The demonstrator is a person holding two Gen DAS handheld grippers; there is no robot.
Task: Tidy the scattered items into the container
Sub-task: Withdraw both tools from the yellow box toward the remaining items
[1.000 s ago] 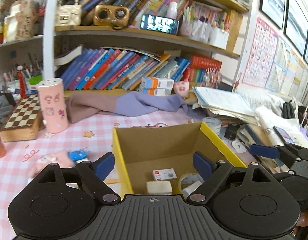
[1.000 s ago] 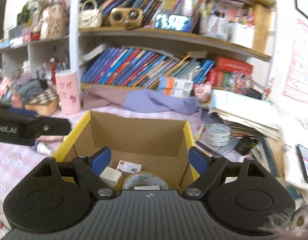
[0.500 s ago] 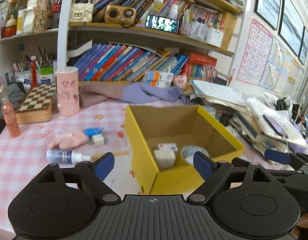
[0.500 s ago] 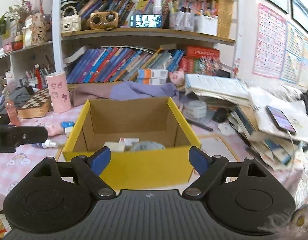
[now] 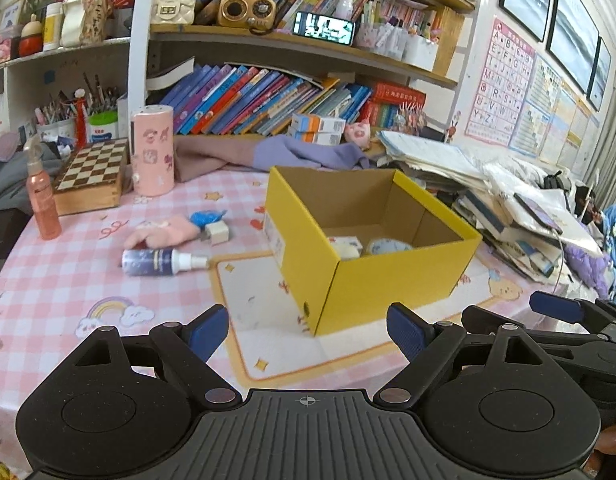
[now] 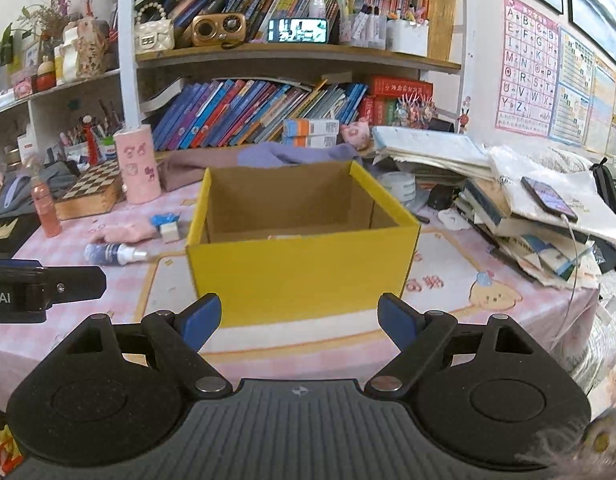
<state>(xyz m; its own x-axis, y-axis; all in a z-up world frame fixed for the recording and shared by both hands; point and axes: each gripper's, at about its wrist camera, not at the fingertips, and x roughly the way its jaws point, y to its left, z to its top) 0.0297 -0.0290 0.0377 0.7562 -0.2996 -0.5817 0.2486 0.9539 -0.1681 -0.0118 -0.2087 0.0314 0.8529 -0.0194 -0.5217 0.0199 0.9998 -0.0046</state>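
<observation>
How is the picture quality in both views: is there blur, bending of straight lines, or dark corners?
Left wrist view: mostly sharp, shelf edge bowed by the fisheye, black corners. Right wrist view: same bending and dark corners, yellow box front slightly soft, a blurred fuzzy patch at bottom right; even daylight, no strong glare.

Yellow box point(image 5: 403, 276) open on top, clear drop-in from above. Bare table point(image 5: 52, 292) left of it gives a free lane to the spray bottle point(image 5: 160, 261). Right side blocked: book pile point(image 6: 523, 224) close beside the box.
</observation>
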